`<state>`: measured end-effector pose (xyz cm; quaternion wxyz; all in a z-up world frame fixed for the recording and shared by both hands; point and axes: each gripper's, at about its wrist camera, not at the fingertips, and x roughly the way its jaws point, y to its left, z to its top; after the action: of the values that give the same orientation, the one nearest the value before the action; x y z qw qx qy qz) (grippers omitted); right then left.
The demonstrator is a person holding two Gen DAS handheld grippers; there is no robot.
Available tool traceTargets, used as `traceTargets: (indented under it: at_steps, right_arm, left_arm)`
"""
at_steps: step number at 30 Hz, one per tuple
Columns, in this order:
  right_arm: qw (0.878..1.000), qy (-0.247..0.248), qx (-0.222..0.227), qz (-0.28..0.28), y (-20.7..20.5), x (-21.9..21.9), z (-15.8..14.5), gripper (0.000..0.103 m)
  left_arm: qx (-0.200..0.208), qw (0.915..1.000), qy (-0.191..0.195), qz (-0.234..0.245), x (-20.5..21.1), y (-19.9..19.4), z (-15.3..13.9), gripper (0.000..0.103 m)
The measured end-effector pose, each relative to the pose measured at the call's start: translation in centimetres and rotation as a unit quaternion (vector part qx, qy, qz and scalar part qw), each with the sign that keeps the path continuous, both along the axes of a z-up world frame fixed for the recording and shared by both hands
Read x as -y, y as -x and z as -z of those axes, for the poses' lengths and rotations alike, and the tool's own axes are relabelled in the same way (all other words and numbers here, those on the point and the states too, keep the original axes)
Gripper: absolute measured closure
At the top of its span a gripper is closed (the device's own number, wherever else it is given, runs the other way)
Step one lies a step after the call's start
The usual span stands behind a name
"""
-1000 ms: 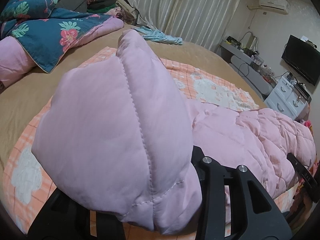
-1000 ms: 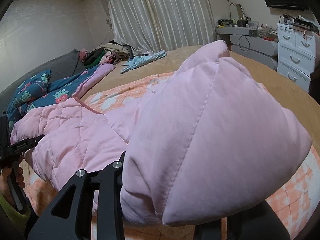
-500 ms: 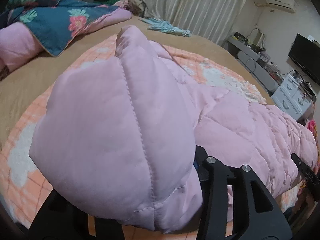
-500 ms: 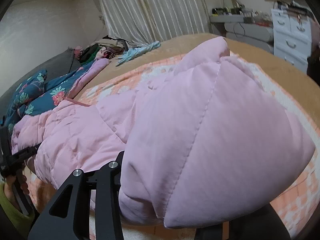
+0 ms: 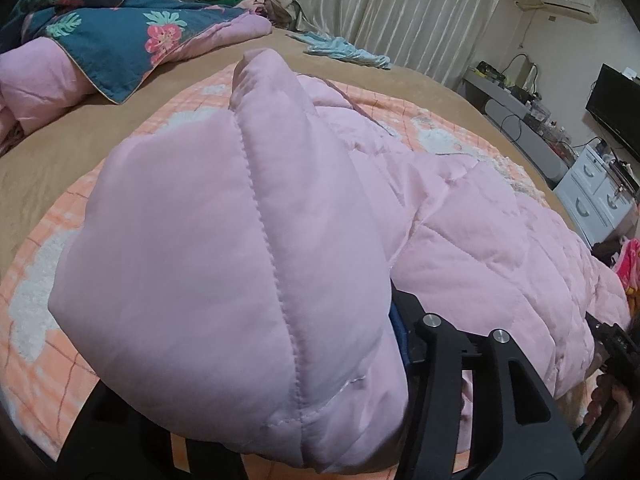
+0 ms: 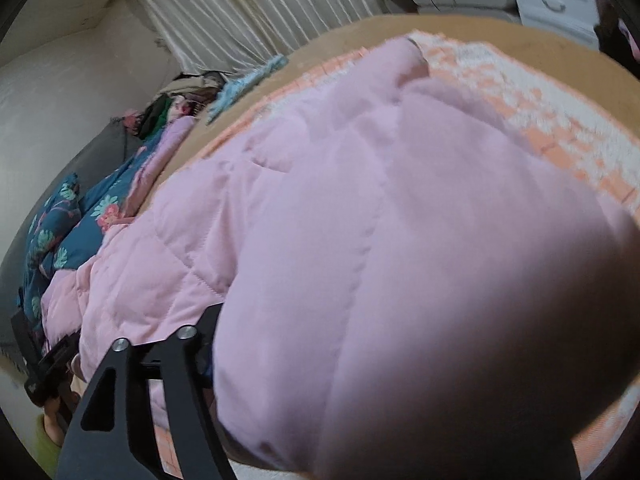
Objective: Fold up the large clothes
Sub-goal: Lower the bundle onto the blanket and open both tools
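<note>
1. Since the pink coat (image 5: 480, 240) is puffy and quilted, we judge it light but bulky, soft, springy, and a little slick on its shell, so folds will want to spring back open.
2. We see it lying across the orange checked blanket (image 5: 40, 280) on the tan bed (image 5: 80, 140), its body running between our two grippers.
3. Our left gripper (image 5: 320, 420) is clamped on a padded corner of the coat, which billows over the fingers and hides the tips.
4. Our right gripper (image 6: 300, 420) likewise grips the other padded corner; that view is blurred and tilted.
5. We would hold at stitched seams or hems, where the fill is thin and the fabric bites, not on a fat panel that can slide out.
6. A floral quilt (image 5: 120, 32) lies far left, well apart from the coat.
</note>
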<state>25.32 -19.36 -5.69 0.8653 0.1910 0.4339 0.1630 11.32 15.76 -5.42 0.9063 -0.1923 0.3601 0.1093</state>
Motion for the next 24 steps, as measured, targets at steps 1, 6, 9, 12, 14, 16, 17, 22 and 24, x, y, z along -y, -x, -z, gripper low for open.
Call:
traceTargets:
  at_steps: [1, 6, 9, 12, 14, 16, 17, 22, 24]
  right_arm:
    - [1.000, -0.005, -0.007, 0.003, -0.1, 0.2, 0.3, 0.027]
    - [1.000, -0.001, -0.017, 0.014, -0.4, 0.1, 0.6, 0.014]
    - [0.999, -0.001, -0.025, 0.021, 0.0, 0.5, 0.8, 0.008]
    - [0.999, 0.027, -0.019, 0.023, 0.7, 0.1, 0.1, 0.006]
    - [0.999, 0.035, -0.020, 0.027, 1.2, 0.0, -0.2, 0.004]
    - [0.999, 0.038, -0.022, 0.030, 1.9, 0.2, -0.3, 0.004]
    - [0.998, 0.040, -0.022, 0.032, 2.1, 0.1, -0.5, 0.004]
    - [0.998, 0.053, -0.020, 0.034, 3.3, 0.3, -1.1, 0.004]
    - [0.997, 0.058, -0.018, 0.037, 3.8, 0.5, -1.3, 0.004]
  left_arm:
    - [0.000, 1.0000, 0.001, -0.001, 0.0, 0.0, 0.1, 0.057]
    - [-0.003, 1.0000, 0.007, -0.002, 0.1, 0.2, 0.3, 0.054]
    - [-0.007, 0.9998, 0.016, -0.003, 0.1, 0.4, 0.2, 0.051]
    - [-0.013, 0.9997, 0.019, -0.004, 0.0, 0.7, -0.1, 0.044]
    - [-0.017, 0.9996, 0.024, -0.003, -0.2, 1.0, -0.1, 0.037]
    - [-0.021, 0.9994, 0.026, -0.001, -0.3, 1.2, -0.1, 0.029]
    - [-0.023, 0.9994, 0.025, 0.001, -0.3, 1.4, -0.2, 0.027]
    - [-0.031, 0.9993, 0.022, 0.005, -0.5, 2.3, -0.5, 0.012]
    - [-0.032, 0.9992, 0.021, 0.008, -0.4, 2.7, -0.7, 0.011]
